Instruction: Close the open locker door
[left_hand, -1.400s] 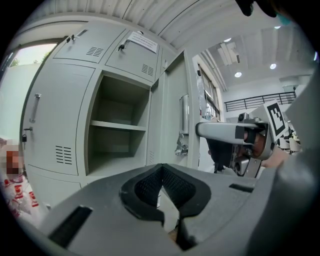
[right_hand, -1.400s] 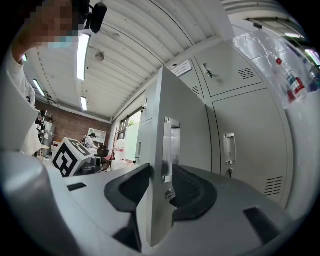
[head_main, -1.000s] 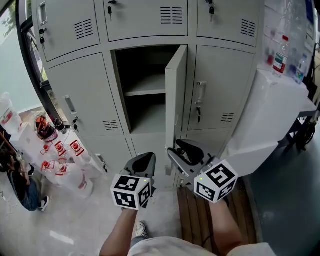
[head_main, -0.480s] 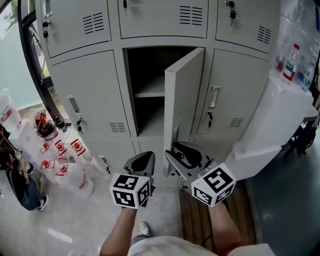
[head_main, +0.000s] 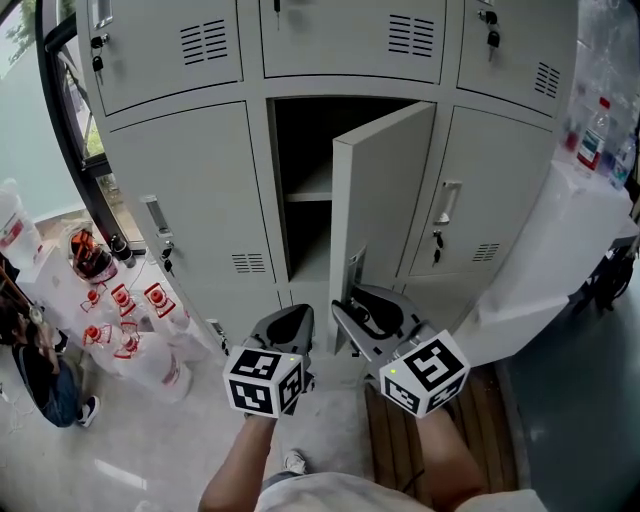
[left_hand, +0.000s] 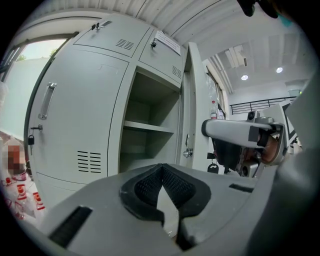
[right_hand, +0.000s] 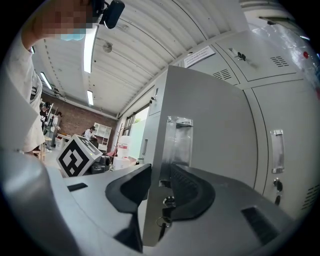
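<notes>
Left gripper sits low, just left of the right one, held off the lockers. In the left gripper view, the left gripper has its pads meeting at the tips with nothing between them. Right gripper is at the bottom free corner of the door. In the right gripper view, the right gripper has one pad on each face of the door edge and is clamped on it at lock height. A key hangs in the lock between the pads, and the handle recess is just above. The door is hinged on its right and stands roughly half open, swung out toward the person. It belongs to the middle compartment, which is dark inside, with one shelf across it. Neighbouring doors left, right and above are closed, some with keys in them. Slatted wood bench lies under the right forearm. Red-labelled bottles stand on the floor to the left.
</notes>
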